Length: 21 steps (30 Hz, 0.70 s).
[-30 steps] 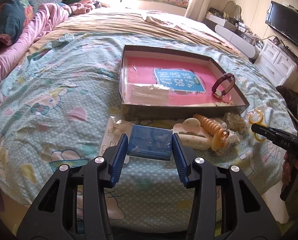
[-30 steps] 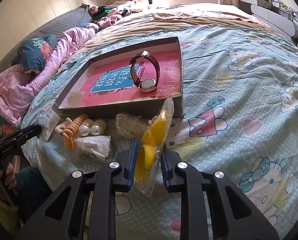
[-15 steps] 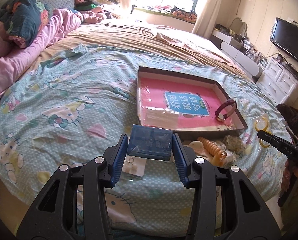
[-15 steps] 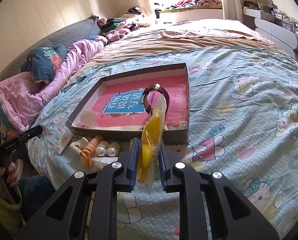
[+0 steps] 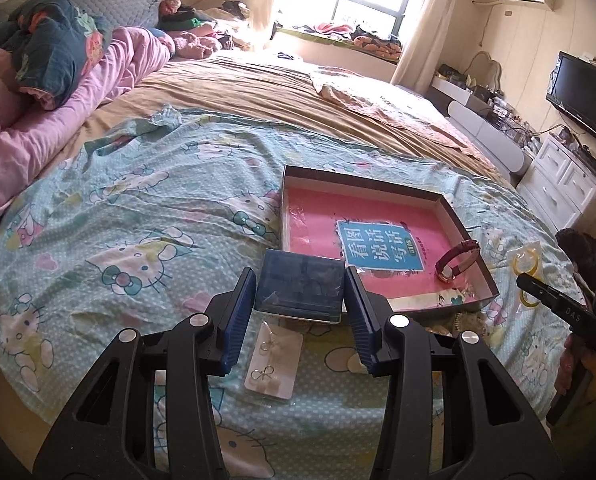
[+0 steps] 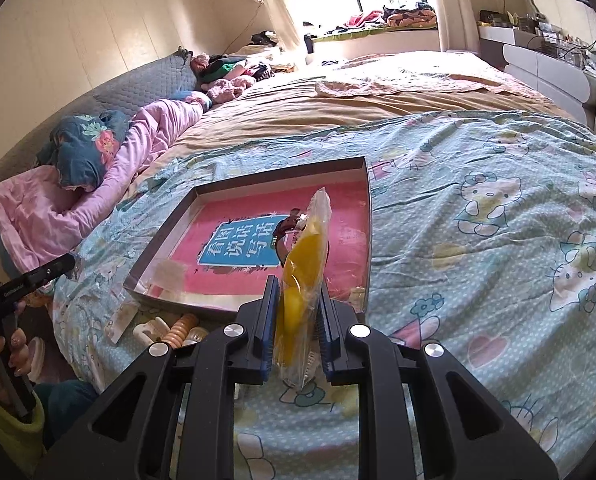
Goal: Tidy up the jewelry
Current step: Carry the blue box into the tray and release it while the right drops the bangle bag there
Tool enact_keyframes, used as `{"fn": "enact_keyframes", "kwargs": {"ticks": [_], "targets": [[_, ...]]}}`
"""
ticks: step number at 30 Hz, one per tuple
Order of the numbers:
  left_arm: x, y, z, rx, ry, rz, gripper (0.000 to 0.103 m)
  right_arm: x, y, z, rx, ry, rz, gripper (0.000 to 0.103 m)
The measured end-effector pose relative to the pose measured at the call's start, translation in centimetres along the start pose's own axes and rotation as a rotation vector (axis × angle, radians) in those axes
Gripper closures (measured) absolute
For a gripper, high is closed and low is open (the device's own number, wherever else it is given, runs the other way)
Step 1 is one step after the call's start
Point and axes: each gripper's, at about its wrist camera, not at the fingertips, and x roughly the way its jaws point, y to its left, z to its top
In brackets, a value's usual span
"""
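Note:
My left gripper (image 5: 300, 280) is shut on a flat dark-blue box (image 5: 300, 288), held above the bed just in front of the tray's near-left corner. The shallow tray (image 5: 362, 179) has a pink lining, and a dark-red watch (image 5: 456, 264) lies at its right side. My right gripper (image 6: 298, 286) is shut on a clear bag of yellow bangles (image 6: 304, 264), which stands upright and hides part of the watch (image 6: 284, 230). That bag (image 5: 525, 268) also shows at the right in the left wrist view.
An earring card (image 5: 274, 360) lies on the patterned sheet under the box. An orange spiral tie (image 6: 182, 328) and a white clip (image 6: 152, 327) sit before the tray (image 6: 258, 185). Pink quilt (image 5: 38, 140) left; white drawers (image 5: 566, 184) right.
Both grippers have risen from the bed with their loads: the blue box and the bangle bag now hang higher, in front of the tray. The small items near the tray have dropped lower in view.

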Motion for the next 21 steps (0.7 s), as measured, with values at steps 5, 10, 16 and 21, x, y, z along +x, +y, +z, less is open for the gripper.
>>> {"fn": "enact_keyframes", "kwargs": {"ticks": [5,10,16,21], "targets": [[0.9,-1.4,1.0,0.023,-0.005,-0.013,0.067,0.3,-0.7,1.0,0.011,-0.021,-0.013,0.086],[2.2,-3.1,1.9,0.043,0.0,-0.039,0.067,0.6,-1.2,1.8,0.019,-0.044,-0.023,0.086],[4.2,-5.0,2.3,0.071,0.022,-0.062,0.067,0.8,-1.8,2.5,0.033,-0.055,-0.032,0.086],[6.0,-6.1,2.1,0.086,0.046,-0.074,0.067,1.2,-2.2,2.8,0.038,-0.056,-0.039,0.086]]}}
